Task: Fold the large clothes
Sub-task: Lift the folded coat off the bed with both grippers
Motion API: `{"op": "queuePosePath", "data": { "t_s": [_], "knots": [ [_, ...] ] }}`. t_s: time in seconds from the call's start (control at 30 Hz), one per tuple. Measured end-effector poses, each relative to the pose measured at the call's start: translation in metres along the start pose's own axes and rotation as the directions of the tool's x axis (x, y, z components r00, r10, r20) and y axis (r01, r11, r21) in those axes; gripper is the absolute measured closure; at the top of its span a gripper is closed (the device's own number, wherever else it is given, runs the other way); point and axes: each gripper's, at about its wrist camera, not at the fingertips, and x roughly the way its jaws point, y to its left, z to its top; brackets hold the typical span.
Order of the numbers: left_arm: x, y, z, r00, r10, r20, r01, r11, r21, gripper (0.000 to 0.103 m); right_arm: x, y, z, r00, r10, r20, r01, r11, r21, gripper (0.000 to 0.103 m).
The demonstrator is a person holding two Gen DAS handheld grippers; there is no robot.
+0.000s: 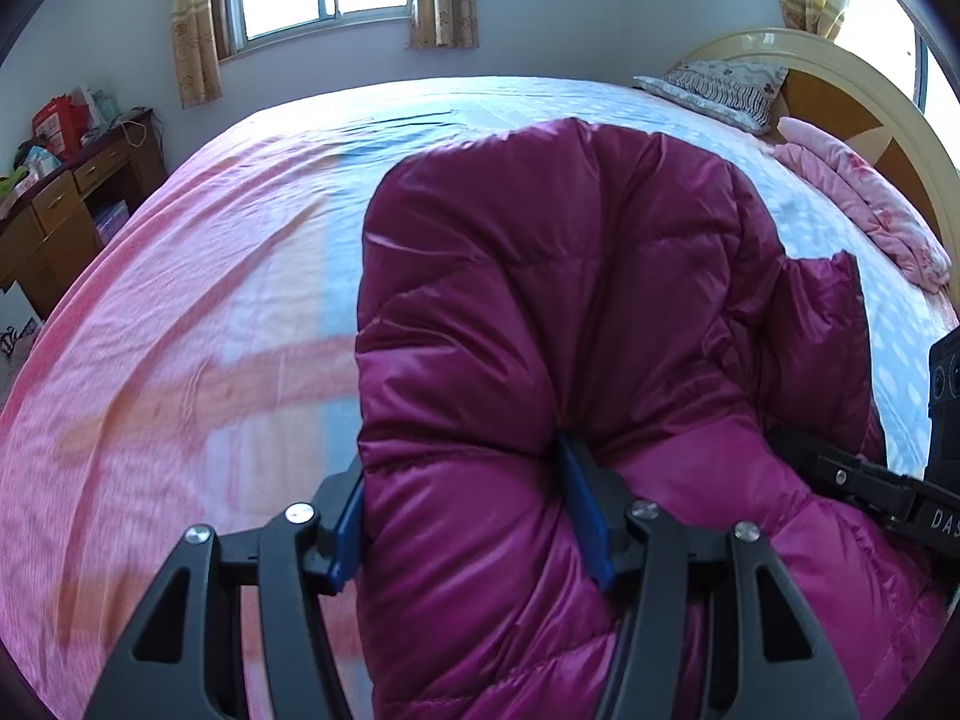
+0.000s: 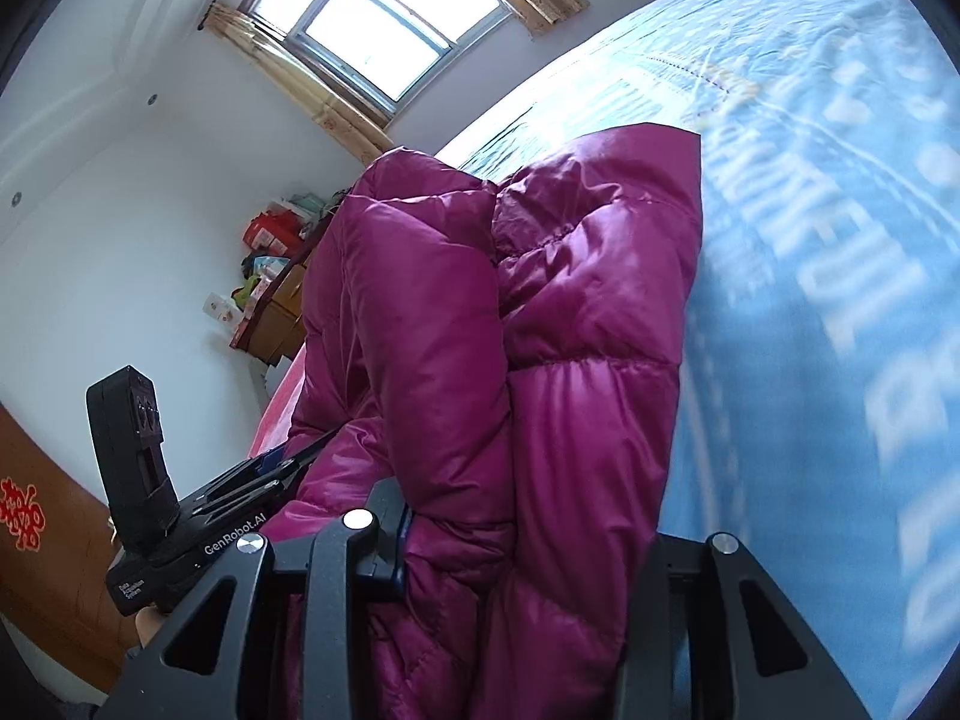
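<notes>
A puffy magenta down jacket (image 1: 570,276) lies bunched on the bed, its near end lifted by both grippers. My left gripper (image 1: 468,525) is shut on a thick fold of it, and the blue pads (image 1: 585,516) dent the padding. In the right wrist view the jacket (image 2: 570,300) fills the middle. My right gripper (image 2: 528,552) is shut on another fold; the fabric hides its right finger. The right gripper's body (image 1: 864,480) shows at the jacket's right edge. The left gripper (image 2: 240,498) shows at the left of the right wrist view, its tips in the cloth.
The bed sheet (image 1: 210,300) is pink on the left and pale blue (image 2: 810,240) on the right. A patterned pillow (image 1: 717,87) and a pink blanket (image 1: 858,204) lie by the cream headboard (image 1: 840,78). A cluttered wooden desk (image 1: 66,210) stands beyond the bed's left side.
</notes>
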Motion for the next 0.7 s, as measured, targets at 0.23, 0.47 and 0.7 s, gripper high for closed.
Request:
{"op": "queuePosePath", "data": {
  "t_s": [0.23, 0.47, 0.7],
  "knots": [
    [-0.016, 0.003, -0.014, 1.000, 0.010, 0.006, -0.010, 1.000, -0.007, 0.045, -0.010, 0.017, -0.028, 1.000, -0.012, 0.009, 0.013, 1.000, -0.011, 0.065],
    [-0.029, 0.004, -0.025, 1.000, 0.005, 0.009, -0.005, 1.000, -0.022, 0.050, -0.015, 0.029, -0.031, 1.000, -0.024, 0.001, 0.024, 1.000, 0.008, 0.065],
    [-0.040, 0.019, -0.033, 1.000, -0.004, 0.002, 0.004, 0.997, -0.081, 0.054, -0.016, 0.040, -0.015, 1.000, 0.004, -0.014, -0.004, 1.000, -0.028, 0.067]
  ]
}}
